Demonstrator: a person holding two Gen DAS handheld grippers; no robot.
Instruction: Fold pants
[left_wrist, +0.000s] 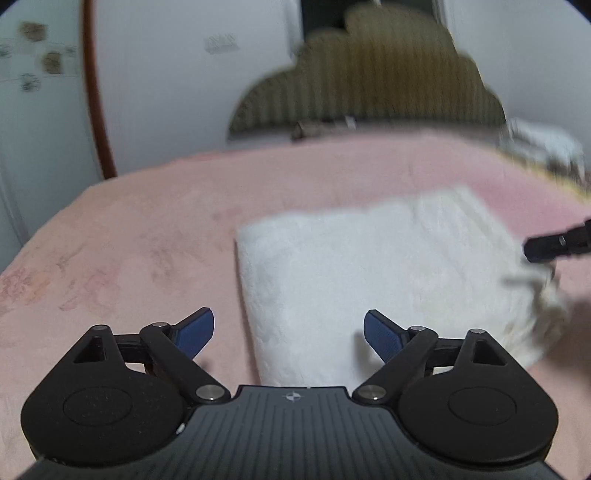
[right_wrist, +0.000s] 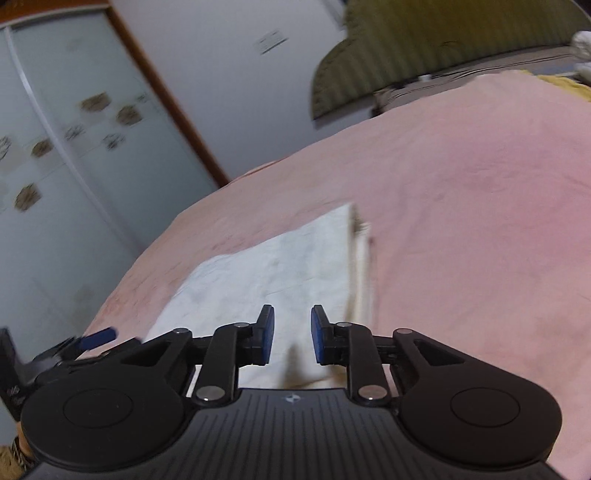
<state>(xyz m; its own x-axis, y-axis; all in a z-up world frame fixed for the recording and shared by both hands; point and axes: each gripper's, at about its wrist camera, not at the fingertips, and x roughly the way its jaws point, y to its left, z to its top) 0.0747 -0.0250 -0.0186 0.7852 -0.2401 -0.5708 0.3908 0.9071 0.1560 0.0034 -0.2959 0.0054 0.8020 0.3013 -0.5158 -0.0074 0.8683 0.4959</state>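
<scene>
The white pants (left_wrist: 369, 277) lie folded into a thick rectangle on the pink bed cover (left_wrist: 147, 240). My left gripper (left_wrist: 290, 332) hovers over their near left corner, open wide with nothing between its blue pads. At the right edge of this view, a black tip of my right gripper (left_wrist: 554, 245) reaches over the far right side of the pants. In the right wrist view the folded pants (right_wrist: 277, 266) lie just ahead of and below my right gripper (right_wrist: 293, 332). Its jaws stand a narrow gap apart and hold nothing. My left gripper (right_wrist: 74, 343) shows at the lower left.
An olive striped headboard (left_wrist: 369, 81) stands at the far end of the bed. A wardrobe with frosted sliding doors (right_wrist: 74, 147) and a brown frame is on the left. Yellow and white bedding (left_wrist: 535, 151) is heaped at the far right corner.
</scene>
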